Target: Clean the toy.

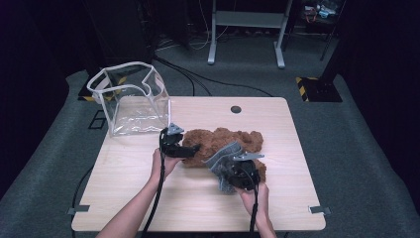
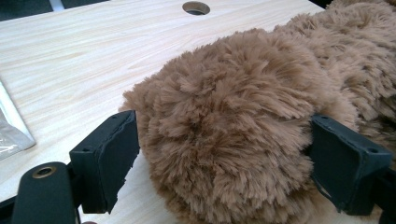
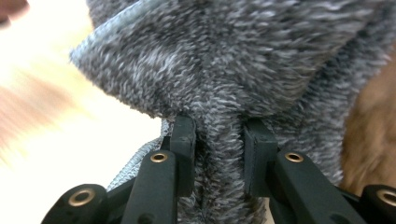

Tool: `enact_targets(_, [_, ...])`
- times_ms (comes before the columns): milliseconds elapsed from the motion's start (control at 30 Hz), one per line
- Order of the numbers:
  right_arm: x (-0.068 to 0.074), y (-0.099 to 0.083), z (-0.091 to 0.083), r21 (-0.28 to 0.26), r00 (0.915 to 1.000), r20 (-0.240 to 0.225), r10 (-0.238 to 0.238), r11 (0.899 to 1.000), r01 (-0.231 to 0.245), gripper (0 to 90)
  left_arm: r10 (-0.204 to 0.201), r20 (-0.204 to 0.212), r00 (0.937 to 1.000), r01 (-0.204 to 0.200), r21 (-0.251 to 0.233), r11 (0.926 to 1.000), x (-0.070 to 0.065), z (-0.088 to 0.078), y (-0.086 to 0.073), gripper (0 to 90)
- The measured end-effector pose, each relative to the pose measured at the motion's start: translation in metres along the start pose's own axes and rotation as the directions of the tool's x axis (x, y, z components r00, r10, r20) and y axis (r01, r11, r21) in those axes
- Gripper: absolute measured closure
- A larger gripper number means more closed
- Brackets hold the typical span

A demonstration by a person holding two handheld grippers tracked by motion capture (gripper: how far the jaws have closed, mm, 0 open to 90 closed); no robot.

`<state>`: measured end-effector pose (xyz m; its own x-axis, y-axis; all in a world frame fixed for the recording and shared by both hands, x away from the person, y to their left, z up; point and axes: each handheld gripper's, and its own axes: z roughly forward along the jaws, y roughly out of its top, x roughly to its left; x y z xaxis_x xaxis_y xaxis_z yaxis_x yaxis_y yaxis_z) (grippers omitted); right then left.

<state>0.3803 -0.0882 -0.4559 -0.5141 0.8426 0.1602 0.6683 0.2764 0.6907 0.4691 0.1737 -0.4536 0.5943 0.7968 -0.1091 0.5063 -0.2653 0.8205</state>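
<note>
Grey fleece cloth [image 3: 224, 70] pinched in the right gripper [image 3: 218, 140], a fold of it bunched between the two black jaws, which press in on it from both sides. Seen from the high view, right gripper [image 1: 237, 168] sits at the near right edge of the brown fluffy blanket [image 1: 223, 144], cloth draped over it. Left gripper [image 2: 224, 154] has its jaws spread wide around a mound of the brown fluffy blanket [image 2: 233, 116]; right pad touches the pile, left pad stands just clear. Blanket lies mid-table [image 1: 148, 173]. Clear plastic bag [image 1: 131, 99] stands open at the far left corner.
</note>
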Motion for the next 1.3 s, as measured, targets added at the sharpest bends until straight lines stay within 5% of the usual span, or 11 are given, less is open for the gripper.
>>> enact_targets(133, [0.0,0.01,0.009,0.023,0.9996,0.029,0.003,1.0,-0.004,69.7,0.006,-0.001,1.0,-0.006,0.004,1.0,0.0,0.0,0.0,14.7])
enact_targets(400, [-0.018,-0.02,0.009,0.115,0.9979,0.06,0.023,0.993,-0.03,70.1,0.018,-0.003,0.9998,-0.018,-0.001,0.9998,-0.003,-0.001,-0.001,14.7])
enact_targets(500, [-0.029,-0.028,-0.004,0.089,0.9971,0.043,0.063,0.994,-0.067,70.0,0.019,-0.008,0.9998,-0.019,0.0,0.9998,-0.004,-0.002,-0.001,14.7])
enact_targets(667, [-0.047,-0.028,-0.037,-0.018,0.9927,0.086,0.085,0.996,-0.084,70.1,0.029,-0.027,0.9992,-0.03,-0.005,0.9995,-0.009,-0.007,0.001,14.9])
enact_targets(933, [-0.092,-0.032,-0.074,-0.125,0.9624,0.172,0.21,0.974,-0.19,69.8,-0.003,-0.029,0.9996,0.001,-0.06,0.9982,-0.028,-0.028,0.005,15.0])
enact_targets(1300, [-0.129,-0.051,-0.071,-0.117,0.9261,0.211,0.313,0.949,-0.294,69.4,0.049,0.066,0.9966,-0.046,-0.04,0.9981,-0.069,-0.035,-0.008,14.6])
